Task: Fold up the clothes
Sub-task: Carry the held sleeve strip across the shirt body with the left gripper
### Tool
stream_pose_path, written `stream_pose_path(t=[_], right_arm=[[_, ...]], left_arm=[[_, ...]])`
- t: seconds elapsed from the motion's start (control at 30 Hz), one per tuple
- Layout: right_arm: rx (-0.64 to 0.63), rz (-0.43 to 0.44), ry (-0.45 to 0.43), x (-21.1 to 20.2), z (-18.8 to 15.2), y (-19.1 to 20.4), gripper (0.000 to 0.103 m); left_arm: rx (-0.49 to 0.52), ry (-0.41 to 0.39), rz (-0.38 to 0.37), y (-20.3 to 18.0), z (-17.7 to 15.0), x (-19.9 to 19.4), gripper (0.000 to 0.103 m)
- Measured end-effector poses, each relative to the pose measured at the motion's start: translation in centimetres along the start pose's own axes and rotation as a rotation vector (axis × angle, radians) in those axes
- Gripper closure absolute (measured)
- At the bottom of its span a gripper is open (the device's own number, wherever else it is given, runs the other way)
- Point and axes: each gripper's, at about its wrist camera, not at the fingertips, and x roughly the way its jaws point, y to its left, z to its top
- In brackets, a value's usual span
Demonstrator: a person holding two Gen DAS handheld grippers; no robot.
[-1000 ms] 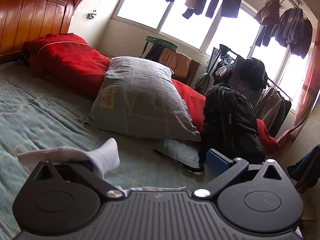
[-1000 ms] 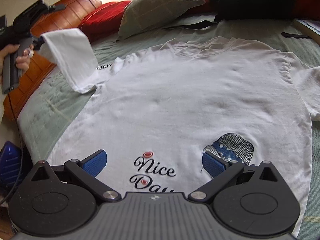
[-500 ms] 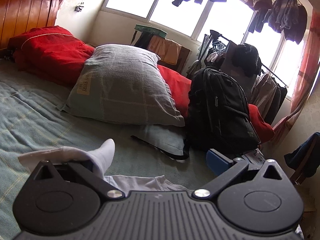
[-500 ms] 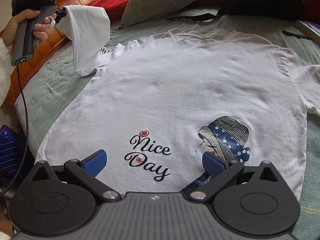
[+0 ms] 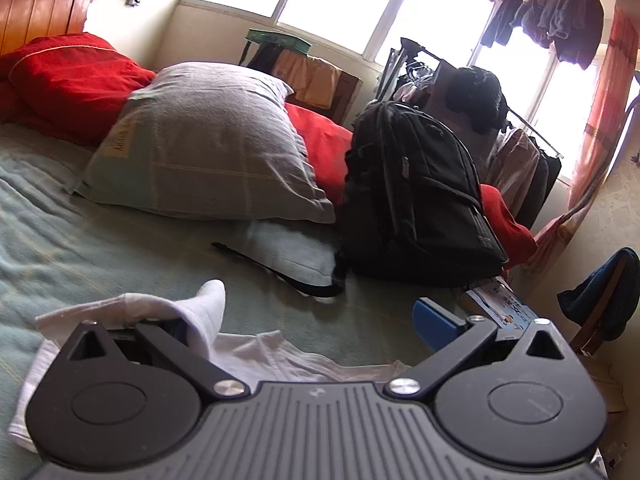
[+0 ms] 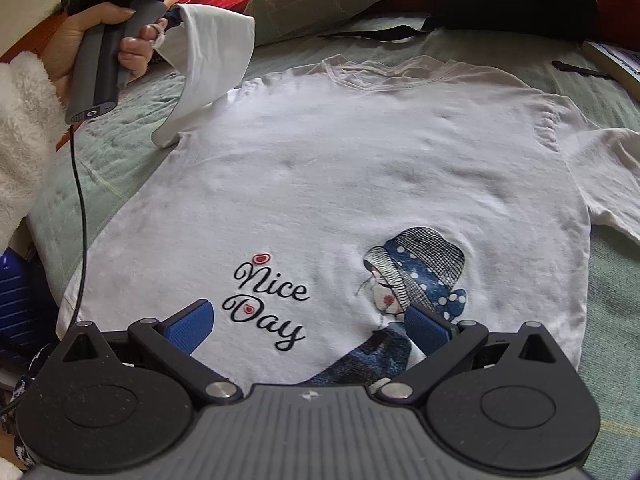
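A white T-shirt printed "Nice Day" with a figure in a blue hat lies flat, front up, on the green bed cover. Its left sleeve is lifted off the bed and bends over toward the shirt's body. In the left wrist view this sleeve drapes over my left gripper's left finger, while the jaws stand wide apart. A hand holds that gripper's handle at the upper left. My right gripper hovers open over the shirt's lower print, holding nothing. The right sleeve lies flat.
At the head of the bed lie a grey pillow, a red quilt and a black backpack with a loose strap. A book sits near the bed's right edge. A black cable hangs from the handle.
The left gripper has carried the lifted sleeve to the right, closer over the shirt's shoulder. The right gripper has drawn back, so the whole print now shows.
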Motion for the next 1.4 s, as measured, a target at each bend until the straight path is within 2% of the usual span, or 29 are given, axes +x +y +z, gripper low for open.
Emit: stream_pose_path(t=[0.27,0.47,0.57,0.7,1.0,1.2,1.4], right_arm=[[0.014,-0.04,-0.002,-0.5,0.1,-1.6,0.0],[0.057,-0.063,-0.035,-1.4,0.3,-3.4,0.0],[0.073,-0.081,-0.042,-1.7,0.4,-4.1,0.0],[0.092,-0.095,-0.042,-1.7,0.3,-4.9,0.0],[0.112,-0.115,-0.028,-1.3,0.2,-5.5,0.0],[0.127,-0.126,-0.027,-1.2,0.2,-6.0,0.0],[0.138,-0.129,-0.029,-1.3,0.2,-6.4,0.0]], left_arm=[[0.047,0.029,-0.051,-3.5,-3.3,2.1,0.001],[0.057,0.049,-0.086,-5.0,-5.9,2.8,0.001],[0.072,0.051,-0.079,-5.5,-6.7,2.8,0.001],[0.135,0.043,-0.078,-6.8,-7.6,2.5,0.001],[0.238,0.082,-0.119,-10.1,-9.7,3.7,0.001],[0.281,0.11,-0.127,-11.2,-10.9,4.0,0.001],[0.331,0.132,-0.171,-12.5,-12.0,3.6,0.001]])
